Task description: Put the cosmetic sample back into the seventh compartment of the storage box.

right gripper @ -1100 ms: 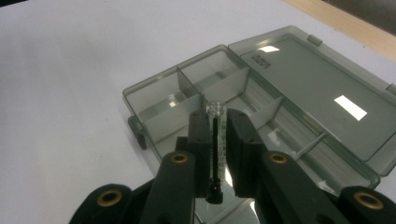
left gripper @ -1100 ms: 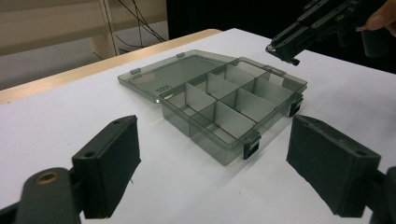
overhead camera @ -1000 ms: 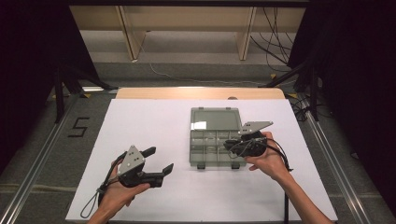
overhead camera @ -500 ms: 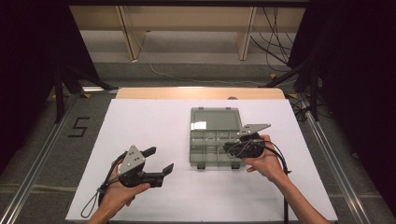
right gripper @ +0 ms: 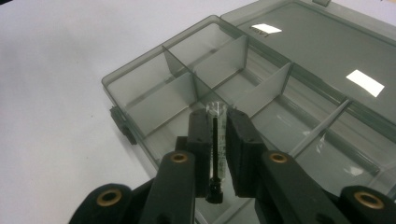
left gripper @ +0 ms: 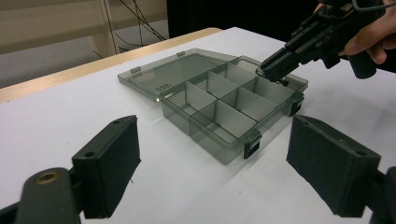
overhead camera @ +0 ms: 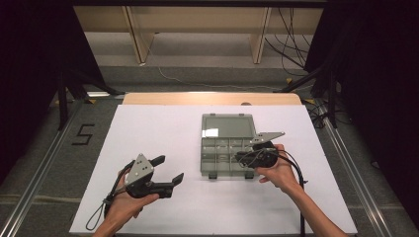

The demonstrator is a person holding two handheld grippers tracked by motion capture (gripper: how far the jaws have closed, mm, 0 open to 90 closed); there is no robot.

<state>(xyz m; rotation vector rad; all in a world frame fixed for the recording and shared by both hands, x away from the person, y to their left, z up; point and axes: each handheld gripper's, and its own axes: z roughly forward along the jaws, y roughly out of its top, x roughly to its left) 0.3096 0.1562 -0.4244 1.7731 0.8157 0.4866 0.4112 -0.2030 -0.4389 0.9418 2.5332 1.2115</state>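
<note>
Syringe [right gripper: 217, 140], small, clear-barrelled with a dark plunger rod, pinched upright between the pads of the right hand-held gripper [right gripper: 217, 135], tip end poking just above the pads, plunger head hanging below them. Held over the near compartments of the smoky grey divider box [overhead camera: 228, 150], lid flat open toward the far side. Same right hand-held gripper [left gripper: 273, 70] seen from the left, nose down at the box's right edge. Probably very light and stiff, but smooth plastic, so likely slippery and prone to swivel in the pads; best gripped mid-barrel, as now, with gentle pressure rather than a hard squeeze that could crack or shoot it out. Thin partition walls [right gripper: 224, 58] likely to catch the tip on lowering, so worth keeping it centred over one cell.

Left hand-held gripper [overhead camera: 168, 170] held wide open and carrying nothing, low over the bench [overhead camera: 163, 128], well apart from the box, jaws pointed toward it.

Bench top covered in plain white, matte, with a wooden edge strip [overhead camera: 212, 98] at the far side. Beyond: grey floor, a taped figure five [overhead camera: 83, 134], loose cables [overhead camera: 291, 34], pale wooden frame legs, dark curtains either side.
</note>
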